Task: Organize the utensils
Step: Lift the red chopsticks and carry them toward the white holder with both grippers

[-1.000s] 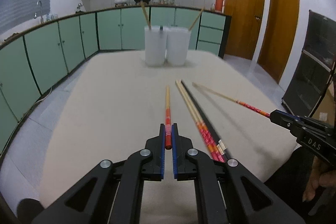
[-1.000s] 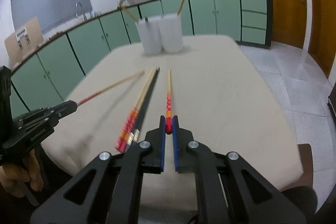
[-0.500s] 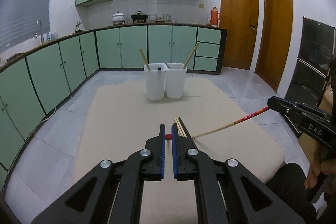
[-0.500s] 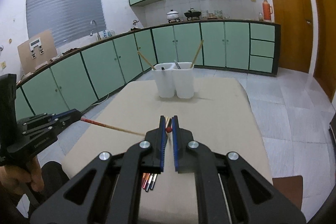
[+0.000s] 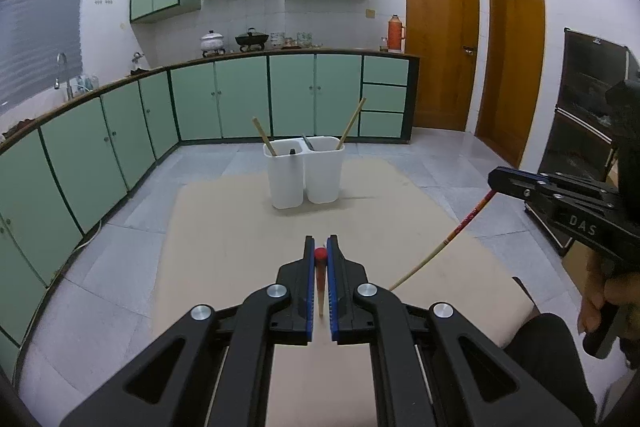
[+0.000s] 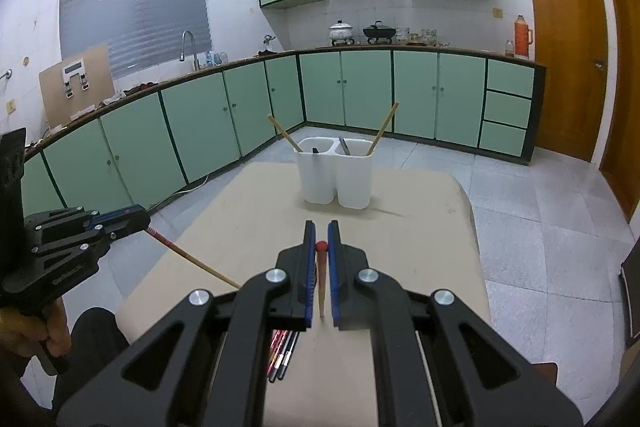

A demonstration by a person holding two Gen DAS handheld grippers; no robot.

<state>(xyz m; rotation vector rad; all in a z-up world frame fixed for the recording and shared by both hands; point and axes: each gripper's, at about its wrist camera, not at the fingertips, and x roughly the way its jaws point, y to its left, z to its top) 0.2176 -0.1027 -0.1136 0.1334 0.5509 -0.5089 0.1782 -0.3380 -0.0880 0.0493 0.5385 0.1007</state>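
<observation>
Two red-tipped chopsticks were being gripped, one pinched in the left gripper (image 5: 321, 254) and one in the right gripper (image 6: 321, 247), tips hung downward, with the white utensil holder (image 5: 305, 175) sat dead ahead on the table (image 5: 224, 227).

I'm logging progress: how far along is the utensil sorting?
Done: a few utensils already stand in the white holder. In hand: the left gripper and right gripper each clamp a red-ended chopstick, lifted off the table. Left: a bundle of chopsticks lies on the table.
</observation>
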